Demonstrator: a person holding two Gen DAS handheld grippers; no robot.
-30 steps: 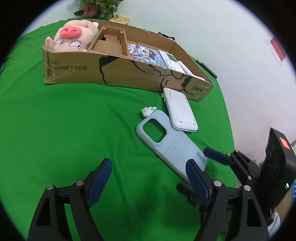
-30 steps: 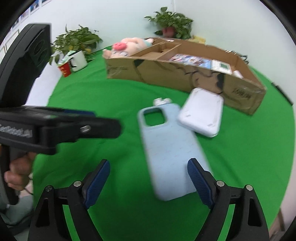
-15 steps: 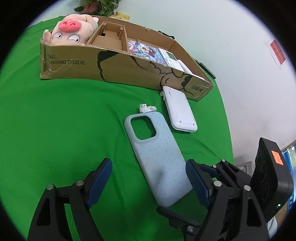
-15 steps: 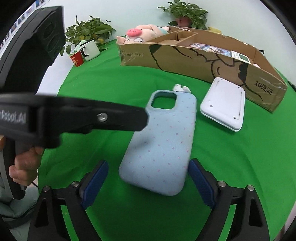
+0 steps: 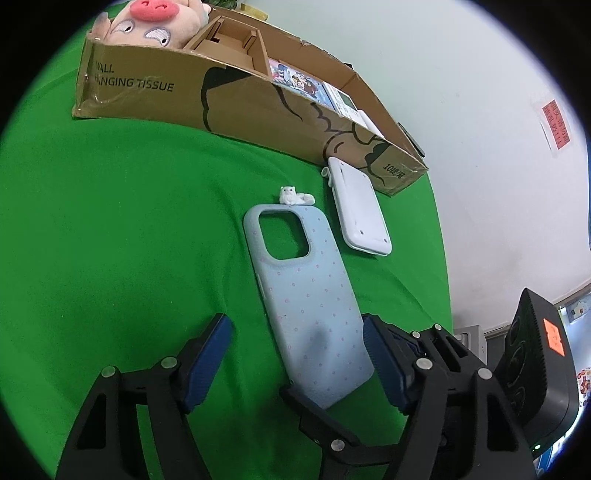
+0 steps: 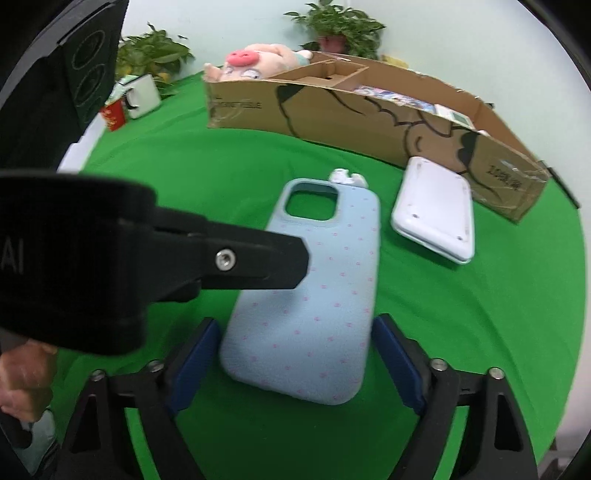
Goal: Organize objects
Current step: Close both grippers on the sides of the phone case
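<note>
A pale blue phone case (image 6: pixel 306 291), dotted pink and with its camera cut-out at the end nearer the cardboard box (image 6: pixel 373 107), lies flat on the green-covered desk (image 6: pixel 480 332) a short way in front of that box. Empty, thin and rubbery by the look of it, the case should weigh next to nothing and flex under pressure; its matte skin ought to grip well. The sound hold is across its two long edges near the end away from the box, clear of the weak frame around the cut-out.

The right gripper (image 6: pixel 297 363) straddles that end, its fingers (image 6: pixel 397 363) closing on either side of the case but not yet pressing on it in the right wrist view. The left gripper (image 5: pixel 295 363) comes in alongside, fingers (image 5: pixel 207 363) also closing: one sits close against the case's edge, the other stands well off, so nothing is held.

A small white figurine (image 5: pixel 293 196) touches the case's box-side end. A white, flat rounded device (image 6: pixel 434 210) rests just beside the case, against the box front. Inside the box are a pink plush pig (image 5: pixel 147 22) and printed packets (image 5: pixel 299 83).
</note>
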